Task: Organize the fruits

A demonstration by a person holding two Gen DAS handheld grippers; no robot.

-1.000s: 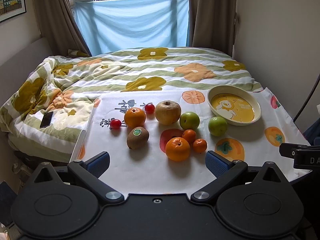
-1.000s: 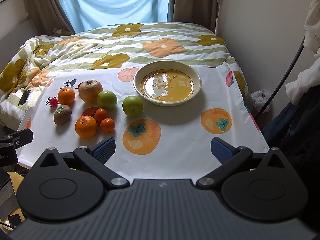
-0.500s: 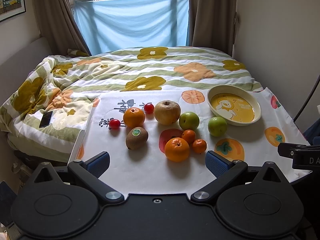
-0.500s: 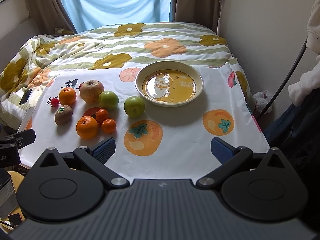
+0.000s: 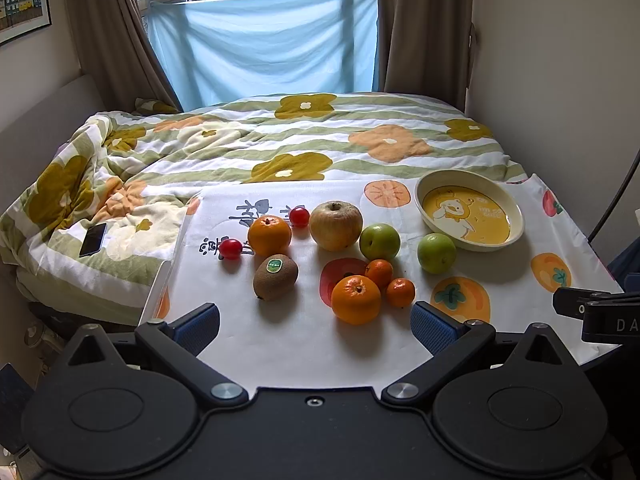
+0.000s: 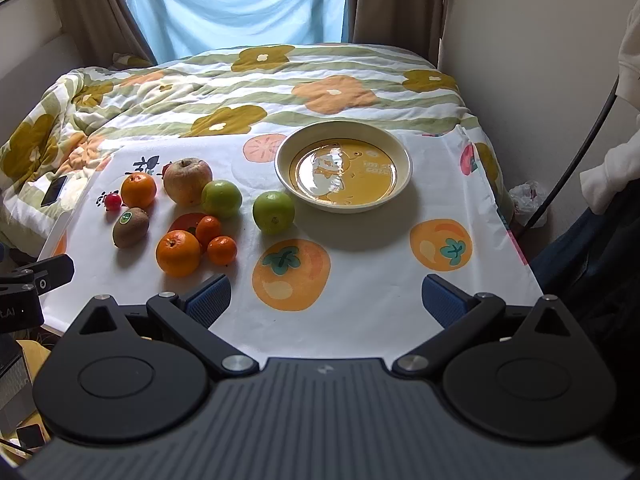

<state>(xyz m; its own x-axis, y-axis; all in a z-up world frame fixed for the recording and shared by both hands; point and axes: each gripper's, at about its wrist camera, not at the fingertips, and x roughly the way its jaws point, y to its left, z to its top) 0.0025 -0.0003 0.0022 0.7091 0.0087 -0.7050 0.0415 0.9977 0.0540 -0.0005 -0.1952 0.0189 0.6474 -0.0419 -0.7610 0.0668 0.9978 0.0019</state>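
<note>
White letters "DA" [image 5: 624, 325] show on a black device at the right edge of the left wrist view, cut off by the frame. White letters "AI" on a black device [image 6: 16, 312] at the left edge of the right wrist view, partly cut. Bowl [image 6: 400, 152] has pale print starting "I'm", rest unreadable. Kiwi [image 5: 276, 282] carries a green sticker, text too small. Cloth [image 5: 288, 344] has dark printed characters, unreadable.

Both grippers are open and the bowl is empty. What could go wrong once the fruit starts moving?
The small oranges touch the big orange, so grabbing one may roll its neighbours. The cherry tomato sits near the cloth's left edge and could roll off. The bowl looks shallow; round fruit might roll out.
</note>
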